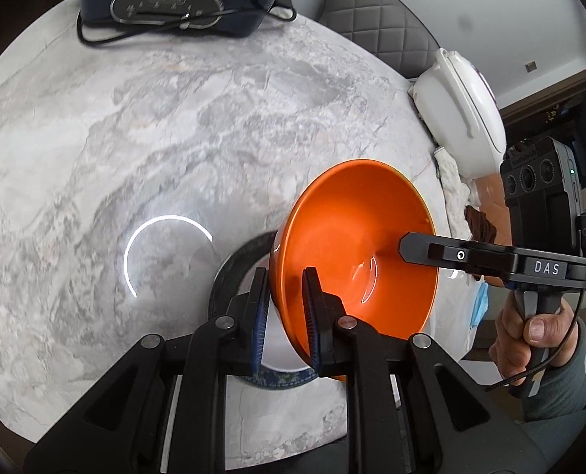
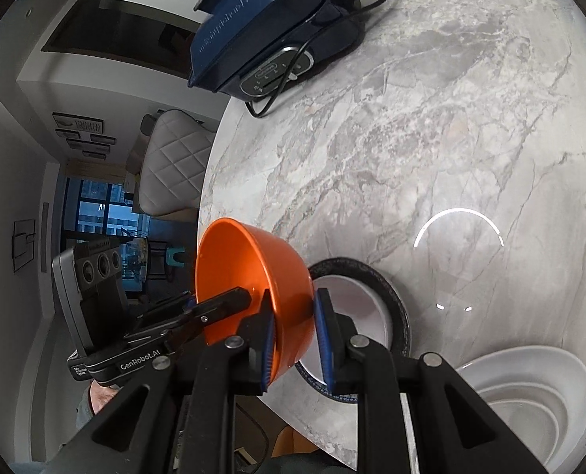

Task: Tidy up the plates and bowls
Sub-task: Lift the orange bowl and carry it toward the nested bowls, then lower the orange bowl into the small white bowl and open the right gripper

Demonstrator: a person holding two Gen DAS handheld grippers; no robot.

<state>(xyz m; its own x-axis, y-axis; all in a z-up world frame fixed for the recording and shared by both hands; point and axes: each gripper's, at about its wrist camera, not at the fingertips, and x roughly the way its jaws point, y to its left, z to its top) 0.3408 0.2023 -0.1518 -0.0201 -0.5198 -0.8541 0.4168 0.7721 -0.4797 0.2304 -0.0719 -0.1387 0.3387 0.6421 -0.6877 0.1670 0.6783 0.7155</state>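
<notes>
An orange bowl (image 1: 352,245) hangs tilted above the marble table (image 1: 135,138), held from both sides. My left gripper (image 1: 285,276) is shut on the bowl's near rim, one pad inside and one outside. My right gripper (image 2: 293,300) is shut on the opposite rim of the bowl (image 2: 249,268). In the left wrist view its one visible finger (image 1: 415,247) reaches into the bowl from the right. A white plate with a dark patterned rim (image 1: 233,264) lies on the table under the bowl, partly hidden; the right wrist view also shows the plate (image 2: 395,300).
A stack of white bowls (image 2: 530,387) stands at the near right. A dark blue appliance (image 1: 166,4) with its cord sits at the far edge. A white appliance (image 1: 462,118) lies by the table's right edge, and a quilted chair (image 1: 376,12) stands behind. A person's hand (image 1: 530,339) grips the right handle.
</notes>
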